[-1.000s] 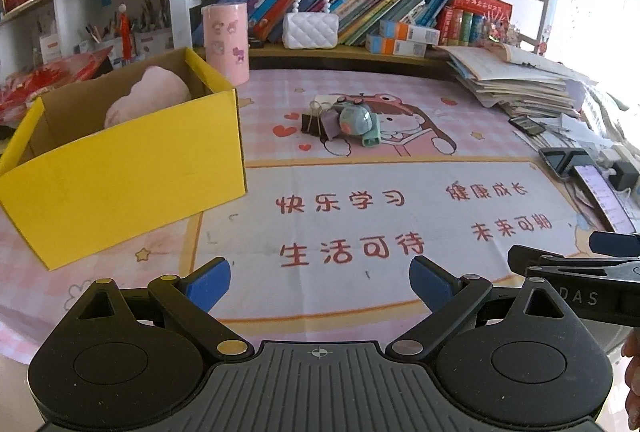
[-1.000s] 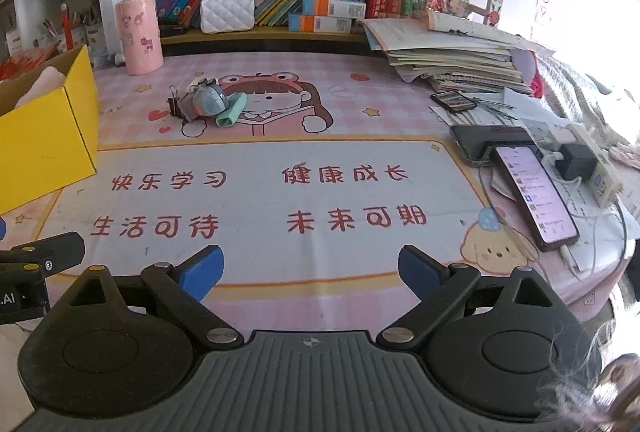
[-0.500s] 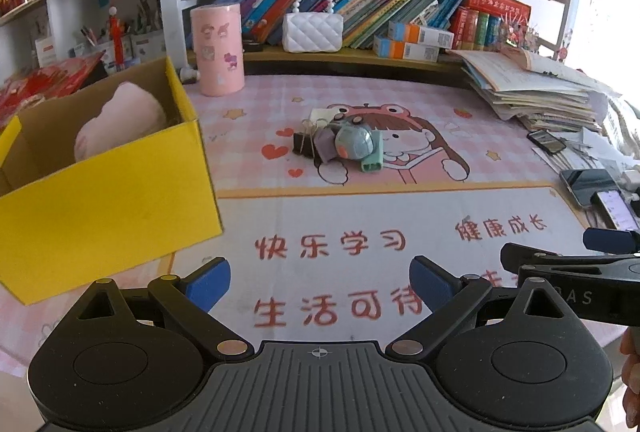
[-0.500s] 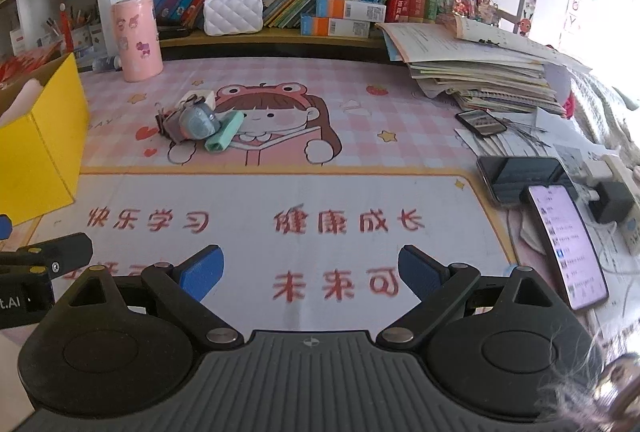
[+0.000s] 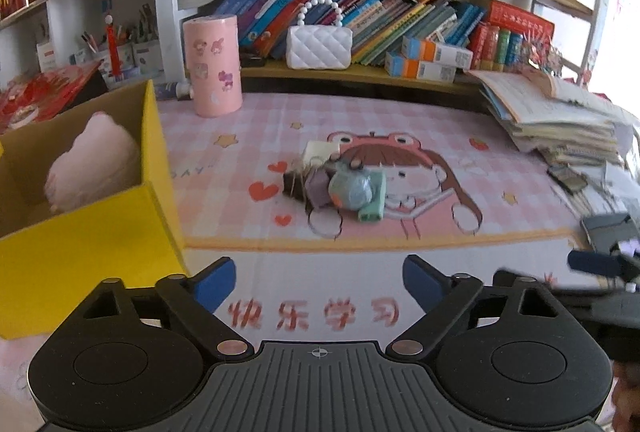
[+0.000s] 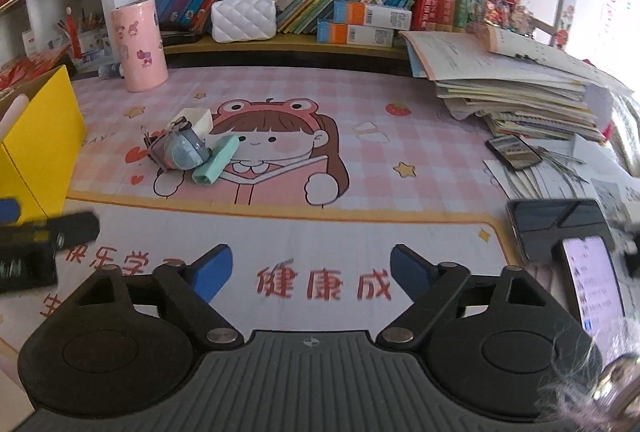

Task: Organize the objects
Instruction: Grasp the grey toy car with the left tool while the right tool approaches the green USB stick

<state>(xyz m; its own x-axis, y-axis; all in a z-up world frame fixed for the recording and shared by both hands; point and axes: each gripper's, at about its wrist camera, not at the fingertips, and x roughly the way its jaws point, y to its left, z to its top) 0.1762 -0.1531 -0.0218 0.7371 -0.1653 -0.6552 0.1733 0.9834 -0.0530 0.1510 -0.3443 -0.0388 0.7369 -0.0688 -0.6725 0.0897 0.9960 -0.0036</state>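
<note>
Four red characters 快乐学习 [image 5: 313, 313], pink desk mat [image 5: 400, 111]

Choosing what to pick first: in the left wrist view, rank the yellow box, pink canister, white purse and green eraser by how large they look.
1. yellow box, though it is nearest the camera
2. pink canister
3. white purse, close to the canister in size
4. green eraser

The pink checked desk mat [image 5: 400, 119] with a cartoon girl in a frog hat carries large red Chinese characters below that girl: "快乐学习" [image 5: 314, 312] in the left wrist view, and "健康成" [image 6: 324, 284] in the right wrist view. Faint letters "DAY" [image 5: 192, 167] stand on the mat left of the girl.
</note>
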